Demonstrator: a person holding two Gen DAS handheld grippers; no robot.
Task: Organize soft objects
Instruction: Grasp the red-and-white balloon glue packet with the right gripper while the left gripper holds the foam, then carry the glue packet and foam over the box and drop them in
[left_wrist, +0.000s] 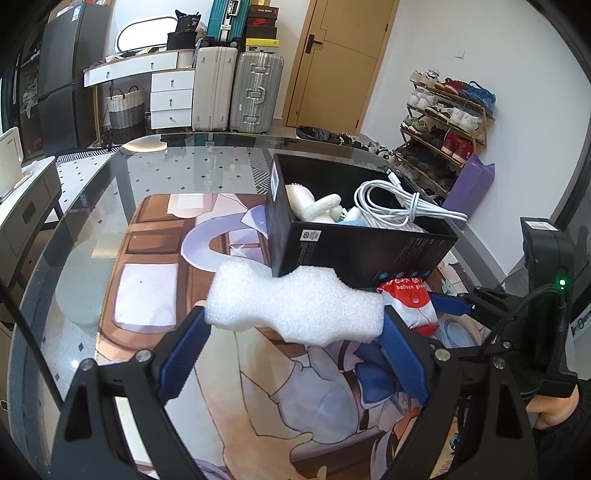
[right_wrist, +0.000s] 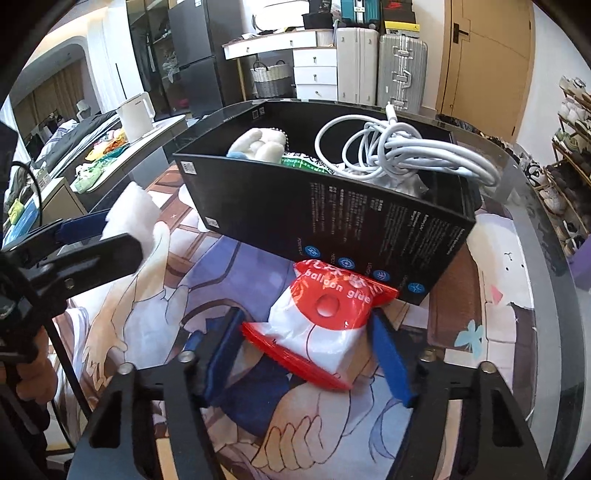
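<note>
Black box (right_wrist: 332, 218): open-topped, on the printed mat (right_wrist: 498, 314); holds a coiled white cable (right_wrist: 402, 151), a white plush toy (right_wrist: 258, 146) and a green packet (right_wrist: 306, 164).
Left gripper (left_wrist: 295, 321): clamped on white foam (left_wrist: 295, 306), near the box.
Right gripper (right_wrist: 310, 343): closed around a red-and-white balloon glue bag (right_wrist: 325, 325), beside the box.

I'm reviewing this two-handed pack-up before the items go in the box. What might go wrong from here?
1. The black box is already crowded; the white cable bulges above its rim and may snag or spill.
2. The left gripper pinches the foam piece only at its ends, so it may slip.
3. The balloon glue bag in the right gripper is slick plastic.
</note>
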